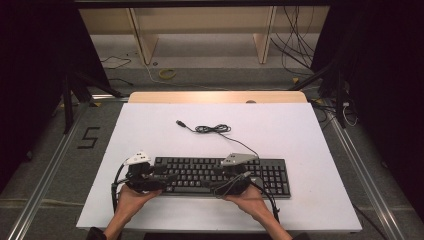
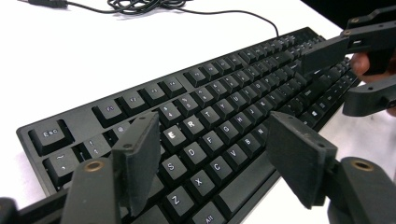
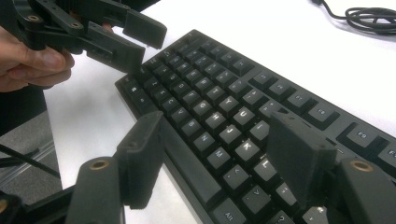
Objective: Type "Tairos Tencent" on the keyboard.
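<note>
A black keyboard [image 1: 220, 175] lies near the front edge of the white table [image 1: 290, 125]. Its cable [image 1: 212, 129] runs back in a loose coil to a USB plug [image 1: 180, 122]. My left gripper [image 1: 167, 179] hovers over the keyboard's left end, jaws open and empty; in the left gripper view [image 2: 212, 135] they straddle the letter keys [image 2: 191, 123] without touching. My right gripper [image 1: 217, 186] is open over the keyboard's middle, pointing left, with nothing between its fingers [image 3: 217, 128]. The two grippers face each other: the right gripper [image 2: 343, 74] and the left gripper [image 3: 135, 42] each appear in the other's view.
The person's hands [image 1: 130, 200] hold both grippers at the table's front edge. Bare white tabletop lies behind and to either side of the keyboard. Beyond the table are wooden supports [image 1: 142, 40], floor cables [image 1: 300, 45] and metal rails [image 1: 45, 175].
</note>
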Demonstrator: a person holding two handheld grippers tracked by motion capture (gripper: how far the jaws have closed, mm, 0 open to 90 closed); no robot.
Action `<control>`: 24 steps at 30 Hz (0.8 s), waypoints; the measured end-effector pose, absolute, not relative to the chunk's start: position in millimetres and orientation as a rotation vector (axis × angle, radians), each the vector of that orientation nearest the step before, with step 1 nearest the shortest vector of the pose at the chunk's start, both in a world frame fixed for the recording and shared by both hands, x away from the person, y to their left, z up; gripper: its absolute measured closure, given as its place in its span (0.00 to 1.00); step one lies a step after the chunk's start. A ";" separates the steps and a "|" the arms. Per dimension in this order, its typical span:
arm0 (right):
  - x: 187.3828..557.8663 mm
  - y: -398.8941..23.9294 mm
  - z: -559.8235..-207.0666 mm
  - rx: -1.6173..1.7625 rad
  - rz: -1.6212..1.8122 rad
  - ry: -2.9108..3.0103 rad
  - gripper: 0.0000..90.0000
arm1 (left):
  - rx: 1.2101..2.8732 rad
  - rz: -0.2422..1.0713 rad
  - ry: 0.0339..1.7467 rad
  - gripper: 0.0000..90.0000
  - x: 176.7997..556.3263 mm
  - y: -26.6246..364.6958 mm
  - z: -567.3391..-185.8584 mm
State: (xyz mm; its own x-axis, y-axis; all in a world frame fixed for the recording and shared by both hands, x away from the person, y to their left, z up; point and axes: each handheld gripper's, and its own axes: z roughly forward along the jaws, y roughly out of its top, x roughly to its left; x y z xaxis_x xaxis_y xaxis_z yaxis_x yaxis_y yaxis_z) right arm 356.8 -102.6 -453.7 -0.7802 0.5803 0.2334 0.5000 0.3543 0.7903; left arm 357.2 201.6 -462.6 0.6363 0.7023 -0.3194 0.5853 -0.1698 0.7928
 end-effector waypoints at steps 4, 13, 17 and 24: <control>356.7 -100.5 -453.9 1.000 1.422 2.512 0.42 | 1.852 0.155 1.031 0.36 356.6 202.1 -462.3; 355.4 -94.4 -456.1 0.987 1.421 2.530 0.48 | 1.840 0.169 1.009 0.34 353.9 203.7 -460.5; 354.5 -91.7 -457.6 0.975 1.412 2.542 0.57 | 1.824 0.174 1.000 0.33 352.2 205.3 -459.0; 352.4 -85.9 -461.0 0.944 1.395 2.567 0.73 | 1.828 0.164 0.991 0.33 347.9 206.9 -459.1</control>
State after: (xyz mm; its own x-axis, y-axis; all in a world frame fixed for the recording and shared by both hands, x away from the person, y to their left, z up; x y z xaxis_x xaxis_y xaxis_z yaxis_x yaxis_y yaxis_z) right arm 352.4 -85.9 -461.0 -0.8086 0.5458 0.2195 0.4812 0.3990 0.7806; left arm 347.9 206.9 -459.1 0.6539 0.6897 -0.3108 0.5530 -0.1554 0.8186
